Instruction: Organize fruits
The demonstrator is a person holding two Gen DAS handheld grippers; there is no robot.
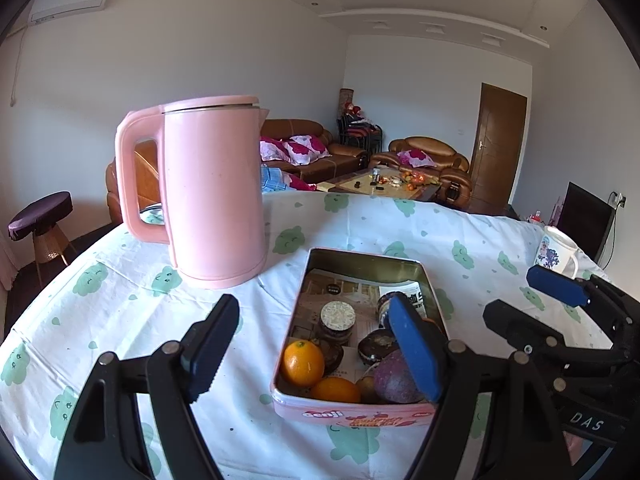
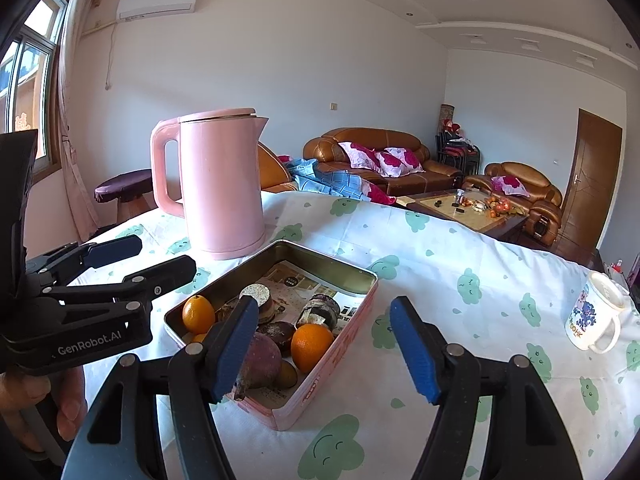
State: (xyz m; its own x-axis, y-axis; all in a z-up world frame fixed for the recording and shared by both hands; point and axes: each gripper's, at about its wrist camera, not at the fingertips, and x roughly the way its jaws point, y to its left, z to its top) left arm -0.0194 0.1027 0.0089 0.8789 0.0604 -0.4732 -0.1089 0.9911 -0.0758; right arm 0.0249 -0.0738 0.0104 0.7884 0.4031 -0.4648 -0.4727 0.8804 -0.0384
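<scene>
A pink tin (image 1: 360, 258) (image 2: 372, 276) lies open on the tablecloth. It holds an orange (image 1: 302, 362) (image 2: 312, 346), a second orange (image 1: 335, 390), a small orange (image 2: 199, 314), a purple fruit (image 1: 394, 378) (image 2: 262, 356) and several dark round pieces. My left gripper (image 1: 314, 348) (image 2: 160, 258) hovers open at the tin's near left, with nothing between its fingers. At the tin's near right my right gripper (image 2: 324, 348) (image 1: 516, 296) is open and empty too. Neither gripper touches any fruit.
A tall pink kettle (image 1: 212, 192) (image 2: 220, 184) stands just behind the tin on the left. A white printed mug (image 2: 596, 316) (image 1: 556, 252) sits near the table's right edge. A hand (image 2: 24, 392) holds the left gripper. Sofas and a low table lie beyond.
</scene>
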